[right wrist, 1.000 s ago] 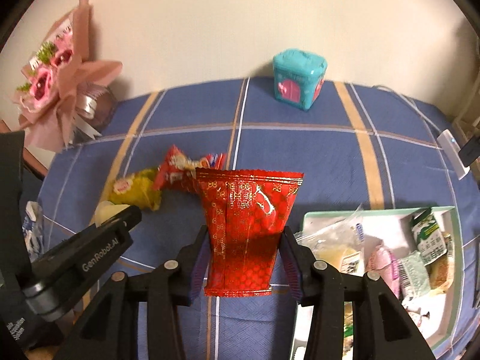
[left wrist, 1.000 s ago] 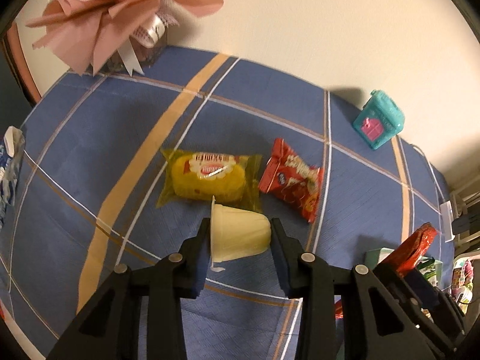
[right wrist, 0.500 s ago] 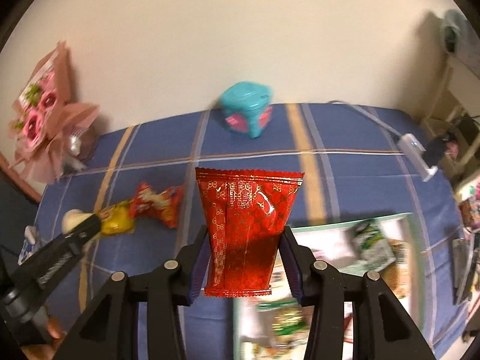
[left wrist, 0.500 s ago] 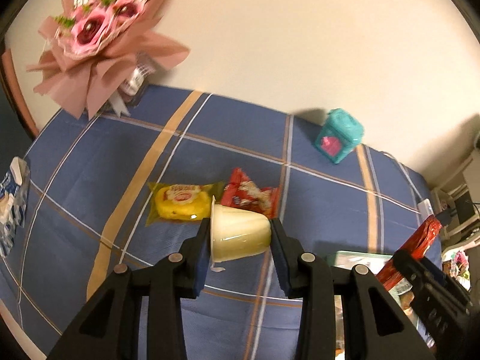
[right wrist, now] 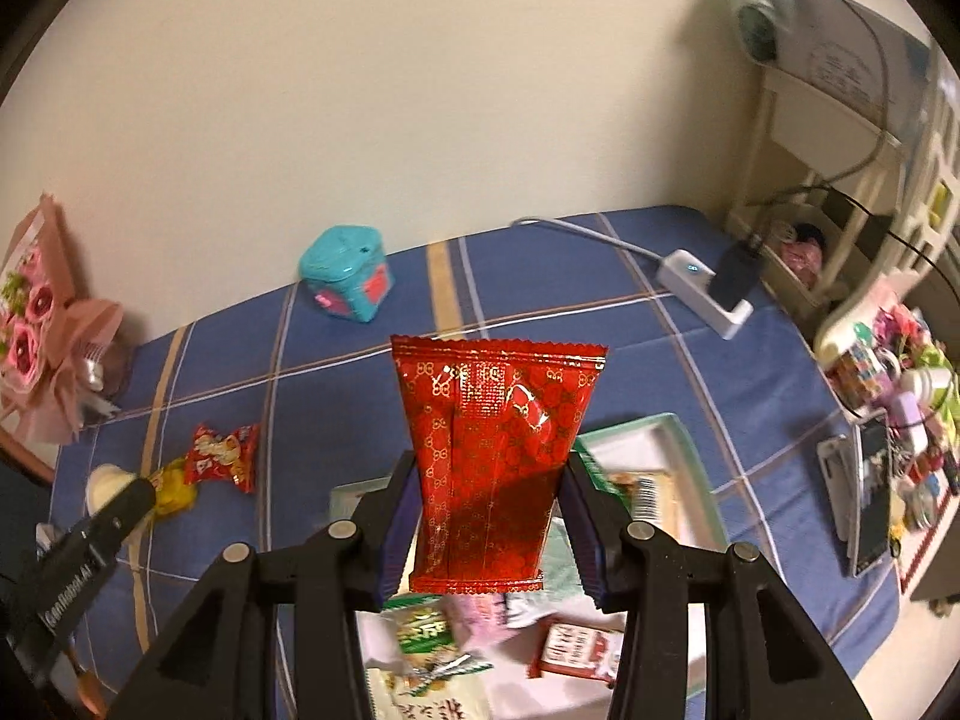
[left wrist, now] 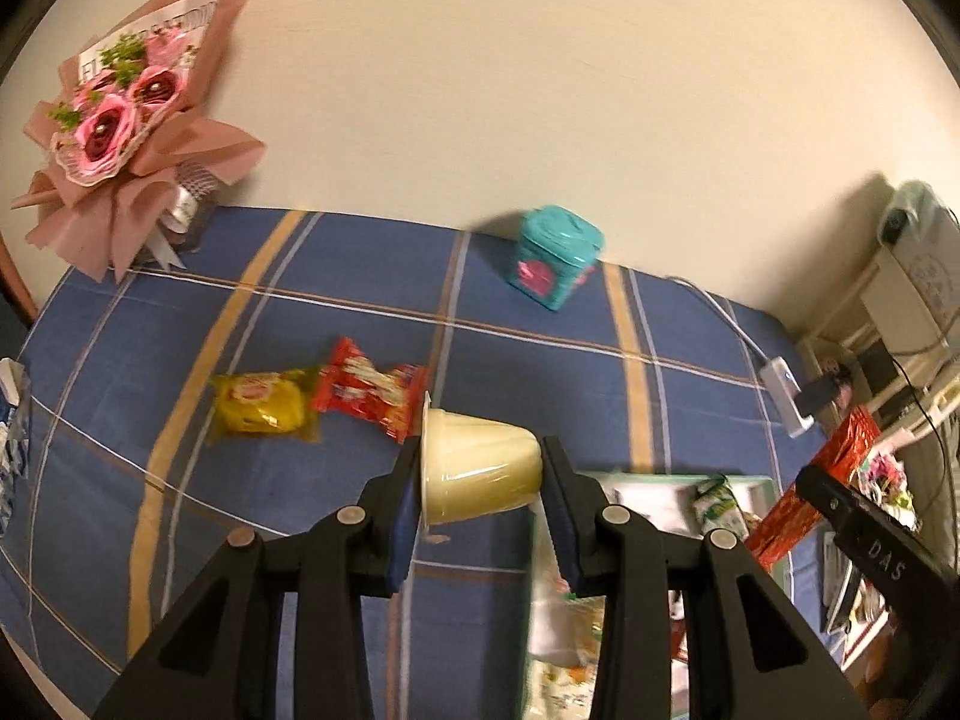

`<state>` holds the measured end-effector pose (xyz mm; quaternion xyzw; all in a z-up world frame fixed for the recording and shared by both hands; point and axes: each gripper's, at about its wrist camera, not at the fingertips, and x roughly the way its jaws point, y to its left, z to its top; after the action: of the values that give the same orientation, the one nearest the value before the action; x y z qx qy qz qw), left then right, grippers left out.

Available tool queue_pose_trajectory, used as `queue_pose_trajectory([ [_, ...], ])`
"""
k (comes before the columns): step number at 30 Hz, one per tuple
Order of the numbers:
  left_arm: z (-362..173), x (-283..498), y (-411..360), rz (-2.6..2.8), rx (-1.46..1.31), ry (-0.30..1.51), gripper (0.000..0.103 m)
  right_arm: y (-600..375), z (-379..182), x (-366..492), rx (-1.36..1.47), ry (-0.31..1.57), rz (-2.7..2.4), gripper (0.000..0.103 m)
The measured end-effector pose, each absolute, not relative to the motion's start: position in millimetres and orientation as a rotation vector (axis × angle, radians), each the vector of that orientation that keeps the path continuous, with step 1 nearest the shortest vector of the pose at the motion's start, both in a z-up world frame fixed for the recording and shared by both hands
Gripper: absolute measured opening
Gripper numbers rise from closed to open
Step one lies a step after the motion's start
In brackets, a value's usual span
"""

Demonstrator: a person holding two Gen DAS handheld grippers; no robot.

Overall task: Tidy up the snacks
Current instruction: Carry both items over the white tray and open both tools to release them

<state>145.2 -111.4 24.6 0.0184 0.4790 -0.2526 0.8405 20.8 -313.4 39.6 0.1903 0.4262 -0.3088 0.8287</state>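
Observation:
My left gripper (left wrist: 480, 474) is shut on a pale yellow pudding cup (left wrist: 477, 467) lying on its side, held in the air above the blue checked cloth and the left edge of the white tray (left wrist: 759, 483). A red snack bag (right wrist: 495, 450) stands upright between the pads of my right gripper (right wrist: 489, 480), which is shut on it above the tray (right wrist: 675, 429) full of packets. On the cloth behind lie a yellow snack pack (left wrist: 261, 408) and a red candy pack (left wrist: 369, 387), side by side. The right gripper with its red bag (left wrist: 816, 480) shows at the left view's right edge.
A teal toy box (left wrist: 555, 261) stands near the wall. A pink bouquet (left wrist: 120, 120) fills the far left corner. A white charger and cable (right wrist: 705, 285) lie at the cloth's right. Cluttered shelves (right wrist: 888, 396) stand beyond the right edge. A blue-white pack (left wrist: 12, 420) lies at the far left.
Both grippers have risen and swung right with their loads, from over the loose snacks to above the tray. The yellow and red packs now look smaller and farther left.

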Motion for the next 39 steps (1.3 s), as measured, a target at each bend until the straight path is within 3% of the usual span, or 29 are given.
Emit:
queue_pose_trajectory([
  [11,18.7,101.4,-163.0,-0.634,0.190,1.022,0.039,-327.9,49.7,-6.2,0.395,0.896,-0.703,0.048],
  [34,-65.3,58.2,-220.7,-0.720,0.389,1.232,0.039,-346.4,-60.9,10.7,0.472,1.212,-0.679,0.049],
  [38,-68.7,57.2,-223.1,-0.734,0.378,1.255,0.042,-347.5,-62.1,9.7,0.481,1.216,-0.682,0.062],
  [39,-68.1,57.1,-223.1,-0.734,0.378,1.255,0.047,-347.6,-61.4,9.1,0.481,1.215,-0.682,0.063],
])
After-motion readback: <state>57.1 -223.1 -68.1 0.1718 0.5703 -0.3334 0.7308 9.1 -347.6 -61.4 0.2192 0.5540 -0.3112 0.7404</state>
